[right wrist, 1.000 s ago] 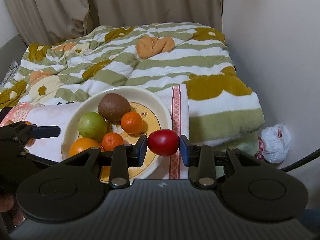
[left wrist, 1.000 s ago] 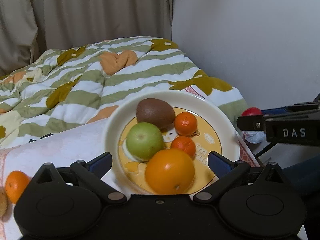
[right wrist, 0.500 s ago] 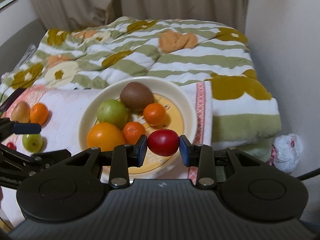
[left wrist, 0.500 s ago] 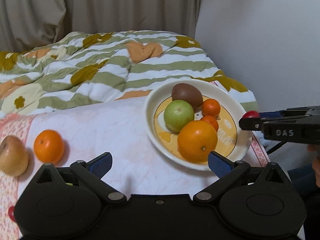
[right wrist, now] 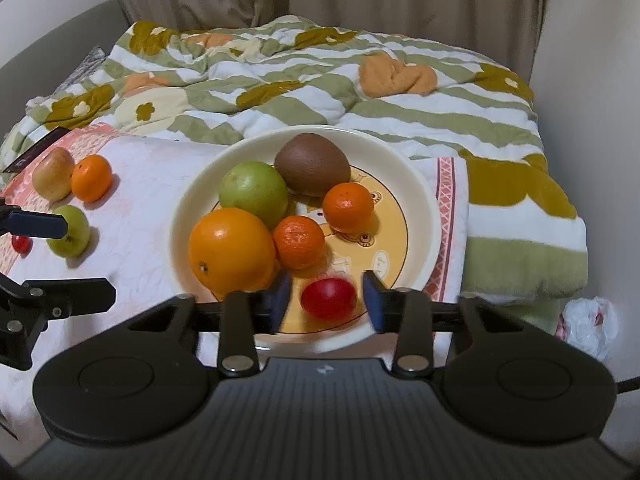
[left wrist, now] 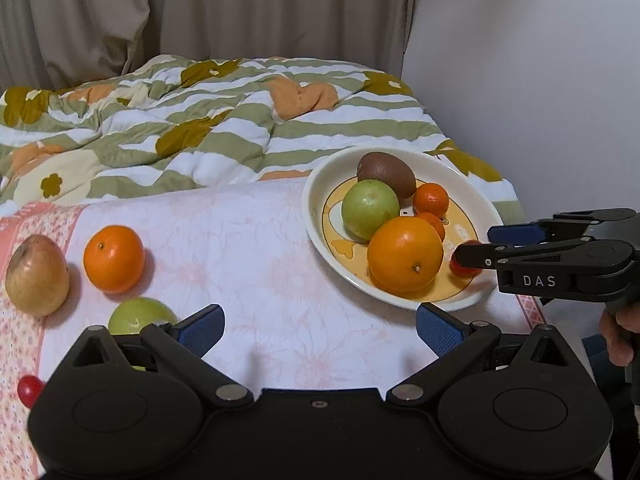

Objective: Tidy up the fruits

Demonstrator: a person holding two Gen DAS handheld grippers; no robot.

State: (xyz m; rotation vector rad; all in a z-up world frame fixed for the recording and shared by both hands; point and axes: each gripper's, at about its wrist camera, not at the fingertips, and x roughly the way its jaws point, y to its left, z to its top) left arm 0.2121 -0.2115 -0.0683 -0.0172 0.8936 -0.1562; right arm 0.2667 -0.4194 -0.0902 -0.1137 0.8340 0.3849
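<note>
A cream plate (right wrist: 420,184) with a yellow centre holds a large orange (right wrist: 231,249), a green apple (right wrist: 254,192), a kiwi (right wrist: 312,168) and two mandarins (right wrist: 347,207). A small red fruit (right wrist: 329,297) lies on the plate's near side. My right gripper (right wrist: 326,300) straddles it, its jaws opening and the pads clear of the fruit. My left gripper (left wrist: 320,326) hangs open over the white cloth with nothing between its fingers. Left of it lie an orange (left wrist: 113,258), a brownish pear-like fruit (left wrist: 36,274), a green fruit (left wrist: 140,316) and a tiny red one (left wrist: 28,388).
The plate (left wrist: 320,184) sits at the right end of the cloth, close to its pink-patterned edge. A striped quilt (left wrist: 240,120) is bunched behind, with curtains and a white wall beyond. A crumpled white bag (right wrist: 588,320) lies on the floor at the right.
My right gripper sank over the plate and its jaws parted; the red fruit it held now lies on the plate. My left gripper slid left, off the plate and over the cloth.
</note>
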